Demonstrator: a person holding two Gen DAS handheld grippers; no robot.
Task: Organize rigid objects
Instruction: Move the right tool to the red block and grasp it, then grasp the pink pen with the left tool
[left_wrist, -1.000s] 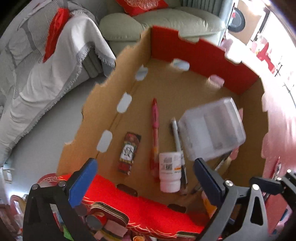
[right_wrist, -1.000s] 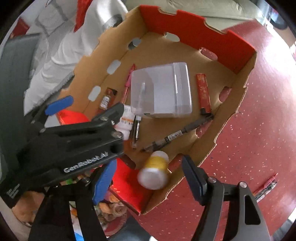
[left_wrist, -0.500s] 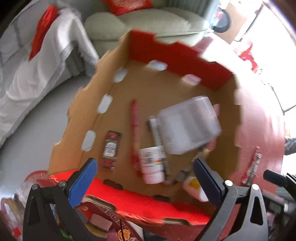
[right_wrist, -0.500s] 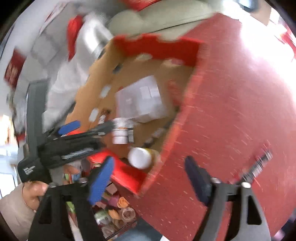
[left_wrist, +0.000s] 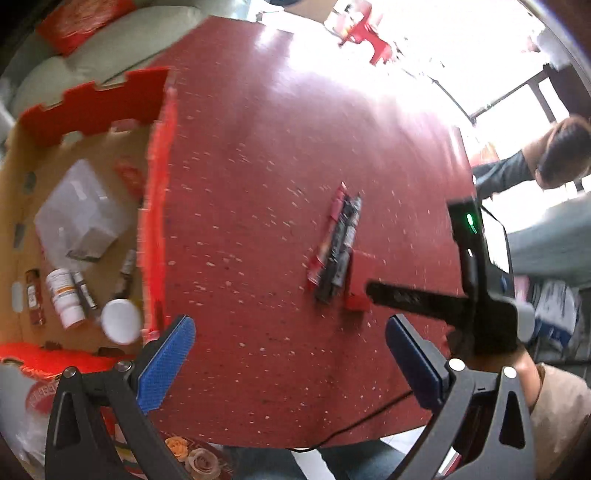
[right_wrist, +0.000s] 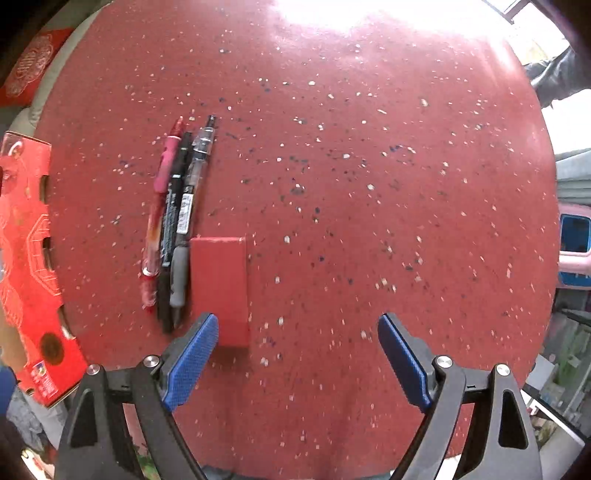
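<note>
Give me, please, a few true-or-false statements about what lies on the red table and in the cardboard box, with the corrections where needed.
1. Three pens lie side by side on the red table. True.
2. The small red box stands apart from the pens, on the table's far side. False: it lies right beside the pens, against the outermost one.
3. The right gripper is open and holds nothing. True.
4. The cardboard box is empty. False: it holds a clear plastic container, a white bottle and other small items.
5. The left gripper is clamped on a pen. False: its jaws stand open over the table, nothing between them.
</note>
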